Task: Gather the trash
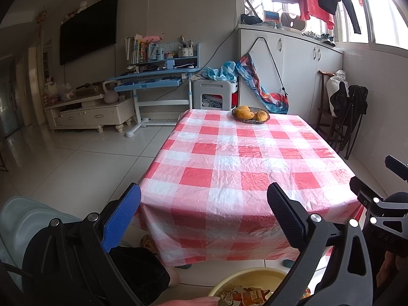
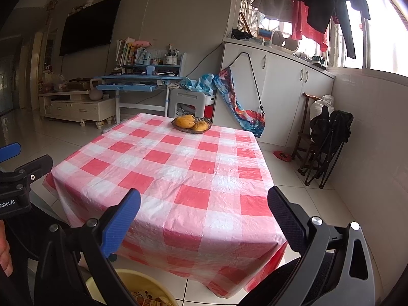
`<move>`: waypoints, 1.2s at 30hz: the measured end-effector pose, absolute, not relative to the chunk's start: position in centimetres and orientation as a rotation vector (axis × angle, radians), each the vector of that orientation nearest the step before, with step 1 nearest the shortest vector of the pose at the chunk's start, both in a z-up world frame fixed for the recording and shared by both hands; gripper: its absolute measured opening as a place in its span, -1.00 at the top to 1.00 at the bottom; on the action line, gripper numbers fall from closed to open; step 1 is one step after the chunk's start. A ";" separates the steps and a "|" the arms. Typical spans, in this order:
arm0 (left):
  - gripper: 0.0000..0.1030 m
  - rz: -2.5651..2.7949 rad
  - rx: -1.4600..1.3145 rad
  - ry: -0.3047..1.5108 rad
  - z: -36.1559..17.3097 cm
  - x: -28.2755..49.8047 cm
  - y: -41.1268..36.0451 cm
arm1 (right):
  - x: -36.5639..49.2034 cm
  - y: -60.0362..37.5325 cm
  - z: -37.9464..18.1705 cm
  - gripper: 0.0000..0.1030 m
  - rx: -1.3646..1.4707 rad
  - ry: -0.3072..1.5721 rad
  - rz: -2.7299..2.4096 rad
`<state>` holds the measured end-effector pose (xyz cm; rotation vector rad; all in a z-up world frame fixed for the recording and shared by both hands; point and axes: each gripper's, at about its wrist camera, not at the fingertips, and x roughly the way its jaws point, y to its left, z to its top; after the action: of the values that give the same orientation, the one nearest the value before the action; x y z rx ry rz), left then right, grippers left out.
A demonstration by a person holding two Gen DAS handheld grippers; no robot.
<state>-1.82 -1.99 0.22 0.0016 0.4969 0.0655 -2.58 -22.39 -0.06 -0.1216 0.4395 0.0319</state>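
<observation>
My left gripper (image 1: 204,209) and right gripper (image 2: 204,214) both spread wide, holding nothing, near edge of surface (image 1: 229,158). Red-white checked cloth bare except fruit basket (image 1: 250,115) at far end. Trash (image 1: 244,294) lies in yellow basin (image 1: 255,275) on tiled floor (image 1: 76,158) below me. Blue desk (image 1: 153,79), TV (image 1: 88,29) far left; white cabinets (image 1: 301,58) far right.

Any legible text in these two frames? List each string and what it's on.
"Robot.AI": white print on the body of the left claw, at the left edge of the right wrist view; its start may be cut off.
Embossed letters on the right claw's body: too faint to read.
Wrappers in the yellow basin: print too blurred.
Book spines on the blue desk: too small.
</observation>
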 end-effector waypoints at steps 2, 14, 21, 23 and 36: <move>-0.86 0.065 0.002 0.497 0.2 -1.8 -1.9 | -2.6 -22.4 -0.1 -0.85 -0.122 0.440 0.032; -0.86 0.066 -0.001 0.496 0.2 -1.8 -1.9 | -2.6 -22.5 -0.1 -0.85 -0.124 0.439 0.032; -0.86 0.065 0.001 0.496 0.1 -1.8 -2.0 | -2.7 -23.0 -0.2 -0.85 -0.130 0.442 0.031; -0.86 0.065 0.000 0.496 0.1 -1.8 -1.9 | -2.7 -22.8 -0.2 -0.85 -0.130 0.441 0.032; -0.86 0.067 0.000 0.494 0.1 -1.9 -1.9 | -2.7 -22.8 -0.2 -0.85 -0.134 0.443 0.033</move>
<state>-1.86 -1.93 0.08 -0.0002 0.4938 0.0666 -2.70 -22.77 -0.22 -0.1336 0.4434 0.0329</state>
